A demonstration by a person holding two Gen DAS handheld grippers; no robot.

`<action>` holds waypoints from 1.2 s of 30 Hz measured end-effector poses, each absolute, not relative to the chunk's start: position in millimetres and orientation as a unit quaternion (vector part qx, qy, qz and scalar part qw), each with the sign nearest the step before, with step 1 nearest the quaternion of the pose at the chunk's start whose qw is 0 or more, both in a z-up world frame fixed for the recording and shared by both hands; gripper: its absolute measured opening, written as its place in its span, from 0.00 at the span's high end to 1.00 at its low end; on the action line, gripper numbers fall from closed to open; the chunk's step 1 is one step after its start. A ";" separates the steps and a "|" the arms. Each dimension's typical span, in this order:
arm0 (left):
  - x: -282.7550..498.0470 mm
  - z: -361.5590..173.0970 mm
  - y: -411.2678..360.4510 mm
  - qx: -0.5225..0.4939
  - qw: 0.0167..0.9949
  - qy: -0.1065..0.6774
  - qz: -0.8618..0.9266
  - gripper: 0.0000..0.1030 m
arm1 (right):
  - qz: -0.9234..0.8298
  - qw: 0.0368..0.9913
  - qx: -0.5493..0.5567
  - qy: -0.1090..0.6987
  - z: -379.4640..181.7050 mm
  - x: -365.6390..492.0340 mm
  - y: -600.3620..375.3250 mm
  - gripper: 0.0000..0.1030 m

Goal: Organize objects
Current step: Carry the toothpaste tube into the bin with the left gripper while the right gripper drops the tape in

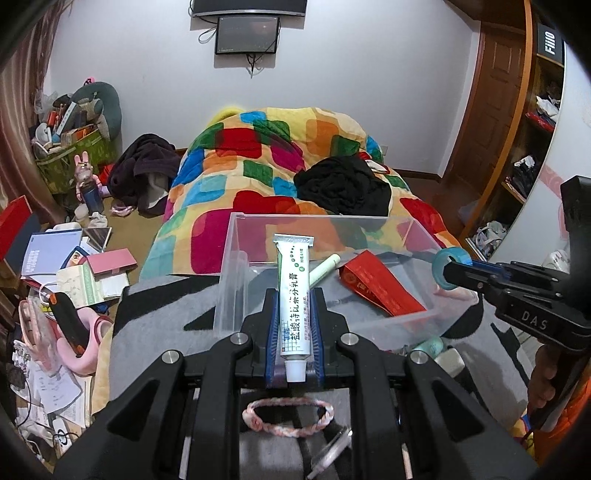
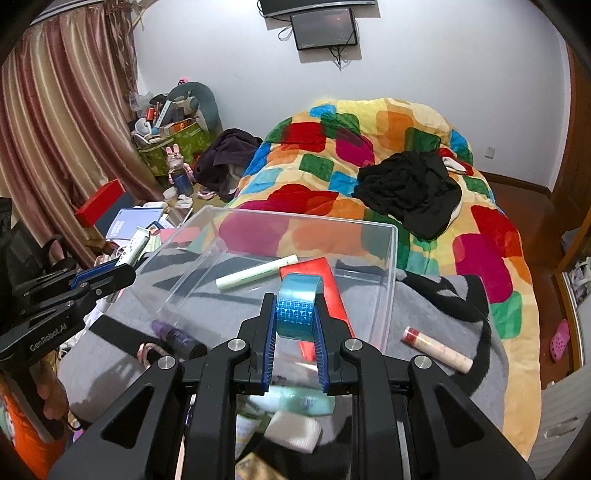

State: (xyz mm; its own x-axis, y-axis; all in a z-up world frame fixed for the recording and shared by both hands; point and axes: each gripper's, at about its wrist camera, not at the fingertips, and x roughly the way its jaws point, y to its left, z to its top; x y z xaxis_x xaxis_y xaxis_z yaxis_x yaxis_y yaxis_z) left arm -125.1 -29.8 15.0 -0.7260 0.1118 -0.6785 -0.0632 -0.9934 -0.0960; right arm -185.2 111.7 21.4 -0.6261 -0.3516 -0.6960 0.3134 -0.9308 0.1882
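While clamped upright, the white tube (image 1: 293,295) shows green print.

We see a bed under a patchwork quilt (image 2: 388,122) of bright colours, with a black garment (image 2: 410,188) heaped near its far edge. On the wall above hangs a dark screen (image 2: 324,27). Striped curtains (image 2: 55,118) fall at the left, and a dark purple garment (image 1: 142,168) lies on the floor beside the bed.
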 end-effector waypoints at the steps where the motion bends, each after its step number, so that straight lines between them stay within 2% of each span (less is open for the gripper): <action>1: -127.5 14.1 -29.2 -0.369 0.047 -0.033 0.928 0.85 | -0.900 0.184 0.394 -0.025 19.4 -188.1 109.7 0.84; 14: -165.6 -16.8 -29.3 -0.425 0.051 -0.052 0.902 0.85 | -0.885 0.178 0.430 -0.002 -7.5 -215.3 88.1 0.84; 24: -162.3 -16.4 -19.9 -0.423 0.062 -0.042 0.903 0.84 | -0.881 0.172 0.439 0.029 -16.3 -216.3 72.6 0.84; 26: -160.4 -15.3 -18.9 -0.423 0.065 -0.041 0.903 0.83 | -0.880 0.173 0.442 0.027 -15.8 -216.4 73.9 0.81; 27: -160.0 -14.6 -18.1 -0.423 0.065 -0.041 0.903 0.82 | -0.879 0.173 0.443 0.027 -15.1 -215.5 74.4 0.79; 29: -157.5 -13.0 -17.5 -0.420 0.066 -0.041 0.904 0.71 | -0.881 0.171 0.439 0.030 -13.0 -212.4 75.9 0.68; 32: -152.3 -9.5 -15.7 -0.413 0.065 -0.041 0.907 0.57 | -0.888 0.167 0.427 0.035 -7.3 -205.4 76.9 0.58; 36: -143.7 -2.9 -13.4 -0.404 0.065 -0.037 0.912 0.49 | -0.892 0.168 0.417 0.039 0.5 -195.1 79.3 0.55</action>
